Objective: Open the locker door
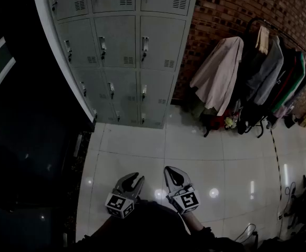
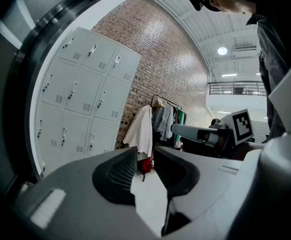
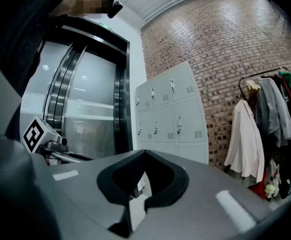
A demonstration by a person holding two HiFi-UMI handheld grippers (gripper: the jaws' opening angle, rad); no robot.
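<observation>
The grey locker bank [image 1: 121, 51] stands against the far wall, three columns wide, and every door I can see is closed, each with a small latch handle [image 1: 102, 46]. Both grippers hang low over the white tiled floor [image 1: 142, 146], well short of the lockers. My left gripper [image 1: 135, 178] is open with a narrow gap and nothing between its jaws [image 2: 145, 151]. My right gripper [image 1: 170, 170] is shut and empty, its tips meeting [image 3: 144, 153]. The lockers [image 2: 80, 99] lie ahead to the left in the left gripper view, and the lockers [image 3: 173, 114] sit centrally in the right gripper view.
A clothes rack [image 1: 258, 72] hung with coats stands against the brick wall [image 1: 221, 9] to the right of the lockers. Dark glass and a metal lift door [image 3: 85, 104] flank the lockers' left side. A cable [image 1: 287, 193] trails on the floor at the right.
</observation>
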